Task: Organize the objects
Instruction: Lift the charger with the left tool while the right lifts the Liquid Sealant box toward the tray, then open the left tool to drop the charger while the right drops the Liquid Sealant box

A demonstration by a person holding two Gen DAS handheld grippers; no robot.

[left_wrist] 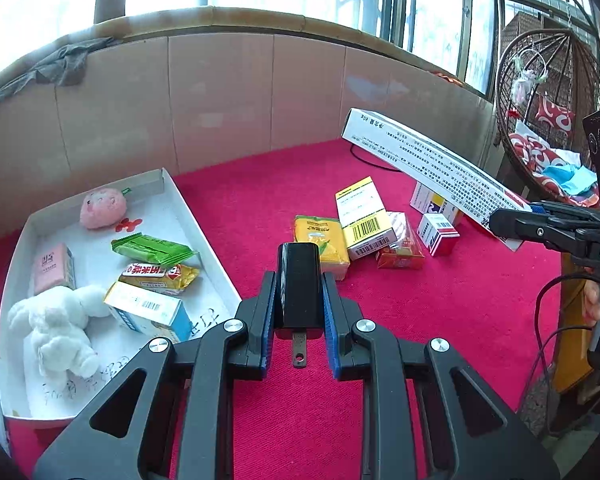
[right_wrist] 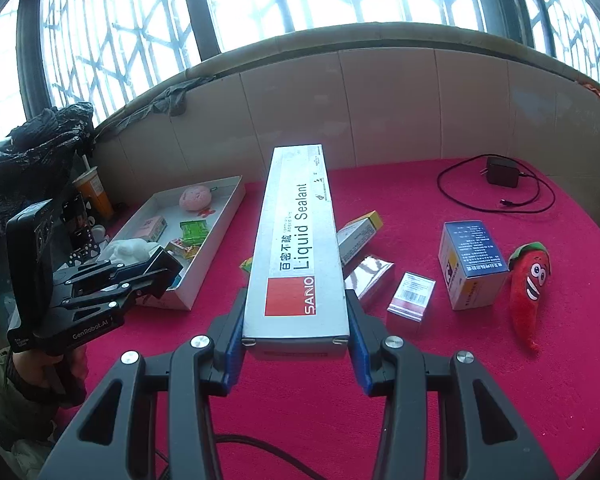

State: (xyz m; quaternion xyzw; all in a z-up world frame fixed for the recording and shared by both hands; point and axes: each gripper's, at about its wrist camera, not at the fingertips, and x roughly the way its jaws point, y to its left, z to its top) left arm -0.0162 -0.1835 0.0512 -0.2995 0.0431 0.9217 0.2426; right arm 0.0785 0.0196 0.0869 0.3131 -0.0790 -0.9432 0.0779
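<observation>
Left wrist view: the left tool (left_wrist: 299, 304) clenches a black charger plug (left_wrist: 299, 280) above the red tabletop (left_wrist: 440, 320), beside the white tray (left_wrist: 204, 240). Right wrist view: the right tool (right_wrist: 296, 320) grips a long sealant box (right_wrist: 298, 240) over the tabletop's middle.

Each tool is black, with blue ribbed pads inside its two fingers. The left tool (left_wrist: 299, 300) has round silver screws on its arm pieces, and so does the right tool (right_wrist: 296, 320). Triangle holes are cut in the arms. White letters sit on the side. Thin black cables hang nearby. The person wears a green sleeve (right_wrist: 4, 396).
</observation>
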